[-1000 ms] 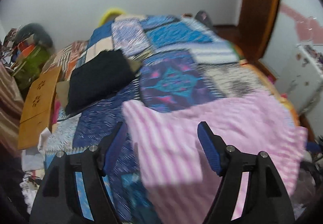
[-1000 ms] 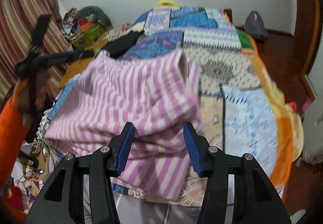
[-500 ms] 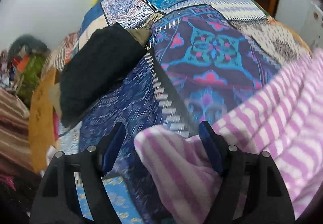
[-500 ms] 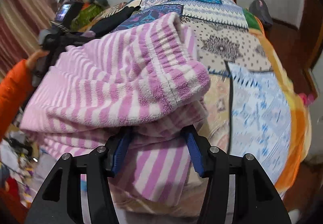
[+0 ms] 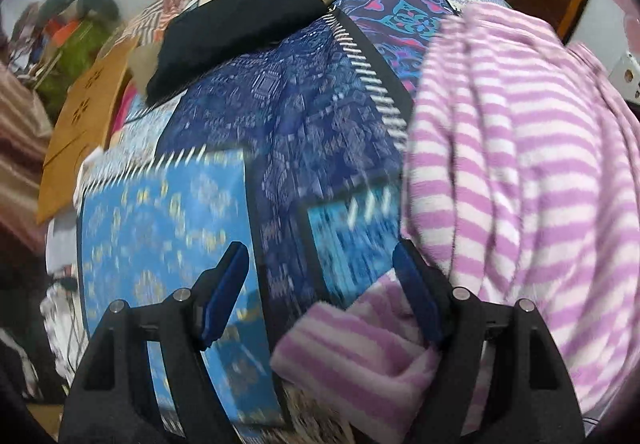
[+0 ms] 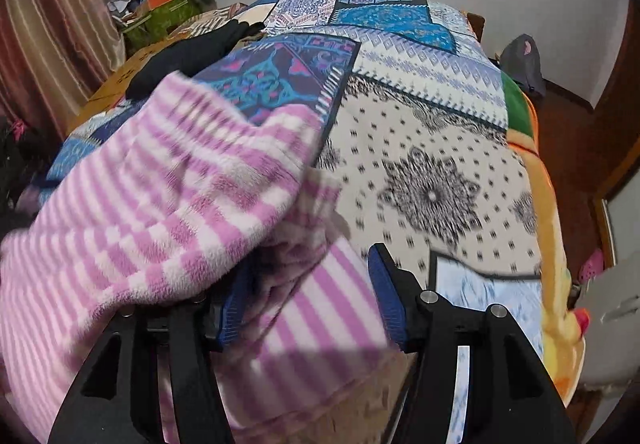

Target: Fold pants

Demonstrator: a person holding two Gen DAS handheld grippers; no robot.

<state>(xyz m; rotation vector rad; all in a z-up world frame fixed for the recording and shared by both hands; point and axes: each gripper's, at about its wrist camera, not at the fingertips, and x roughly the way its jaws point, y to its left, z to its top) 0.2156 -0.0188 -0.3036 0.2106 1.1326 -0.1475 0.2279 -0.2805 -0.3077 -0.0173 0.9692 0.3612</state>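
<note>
left tongs [image 5: 320, 280] tilted down, agape – empty | right tongs [image 6: 306, 284] clasp pants [image 6: 180, 184]

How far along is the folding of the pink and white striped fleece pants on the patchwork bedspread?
Done: one fold looks started, since the pink and white striped fleece pants lie bunched in doubled layers on the patchwork bedspread. In hand: fabric sits between the right gripper's jaws; the left gripper is open, with cloth beside one finger. Left: flattening, squaring edges, finishing folds.
</note>
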